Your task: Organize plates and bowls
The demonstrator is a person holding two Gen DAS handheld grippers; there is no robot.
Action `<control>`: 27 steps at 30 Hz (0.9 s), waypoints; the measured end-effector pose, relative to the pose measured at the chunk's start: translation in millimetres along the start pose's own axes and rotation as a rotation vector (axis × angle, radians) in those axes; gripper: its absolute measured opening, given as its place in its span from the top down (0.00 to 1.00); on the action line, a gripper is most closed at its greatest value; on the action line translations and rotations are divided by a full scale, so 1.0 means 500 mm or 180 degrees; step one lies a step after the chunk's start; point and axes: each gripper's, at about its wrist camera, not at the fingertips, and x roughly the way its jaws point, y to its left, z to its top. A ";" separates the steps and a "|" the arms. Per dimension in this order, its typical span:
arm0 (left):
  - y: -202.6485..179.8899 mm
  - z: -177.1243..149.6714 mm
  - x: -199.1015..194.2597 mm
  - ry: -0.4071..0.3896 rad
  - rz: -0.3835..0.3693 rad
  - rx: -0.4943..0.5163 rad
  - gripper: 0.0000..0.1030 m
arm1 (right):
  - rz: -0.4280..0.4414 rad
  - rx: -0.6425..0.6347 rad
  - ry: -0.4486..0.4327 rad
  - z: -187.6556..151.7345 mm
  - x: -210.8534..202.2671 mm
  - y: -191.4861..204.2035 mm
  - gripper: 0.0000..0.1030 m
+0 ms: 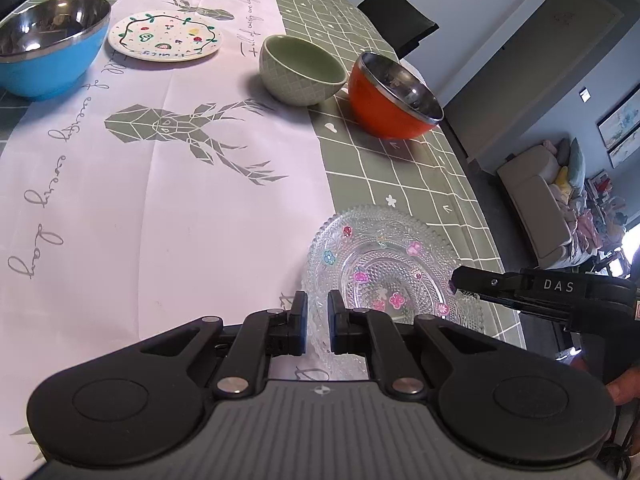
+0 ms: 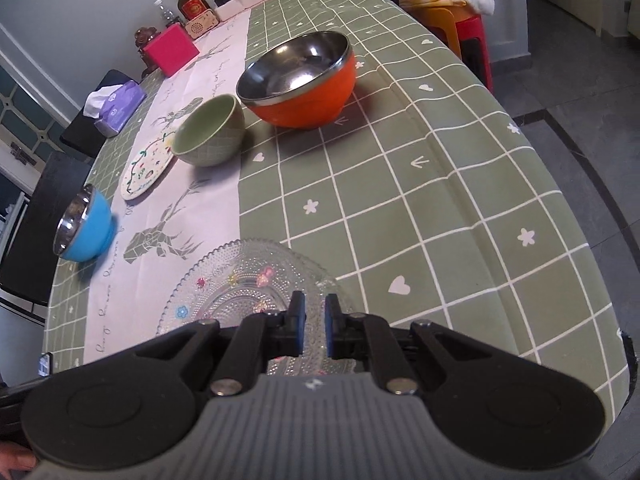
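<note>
A clear glass plate point(image 1: 384, 256) point(image 2: 240, 280) with small coloured flowers is held at the near end of the table by both grippers. My left gripper point(image 1: 317, 312) is shut on its near rim. My right gripper point(image 2: 315, 320) is shut on the rim at the other side, and in the left wrist view its tip point(image 1: 456, 282) bites the plate's right edge. Farther along the table stand an orange steel-lined bowl point(image 1: 392, 96) point(image 2: 300, 80), a green ceramic bowl point(image 1: 302, 70) point(image 2: 210, 136), a white painted plate point(image 1: 164, 36) point(image 2: 146, 168) and a blue steel-lined bowl point(image 1: 48, 48) point(image 2: 86, 228).
The green checked tablecloth point(image 2: 400, 200) carries a white runner down the middle. A tissue pack point(image 2: 118, 108), a pink box point(image 2: 172, 50) and bottles point(image 2: 192, 2) stand at the far end. A dark chair point(image 1: 396, 20) and a red stool point(image 2: 472, 36) stand beside the table.
</note>
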 end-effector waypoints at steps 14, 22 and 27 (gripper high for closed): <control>-0.012 -0.017 0.013 -0.0001 0.0072 0.0130 0.90 | -0.0192 -0.0113 0.0047 -0.007 0.015 0.003 0.92; -0.017 -0.019 0.013 -0.0075 0.0126 0.0198 0.90 | -0.0274 -0.0252 0.0008 -0.012 0.018 0.014 0.91; -0.014 -0.022 0.014 -0.0108 0.0131 0.0212 0.90 | -0.0322 -0.0396 -0.0011 -0.016 0.019 0.025 0.87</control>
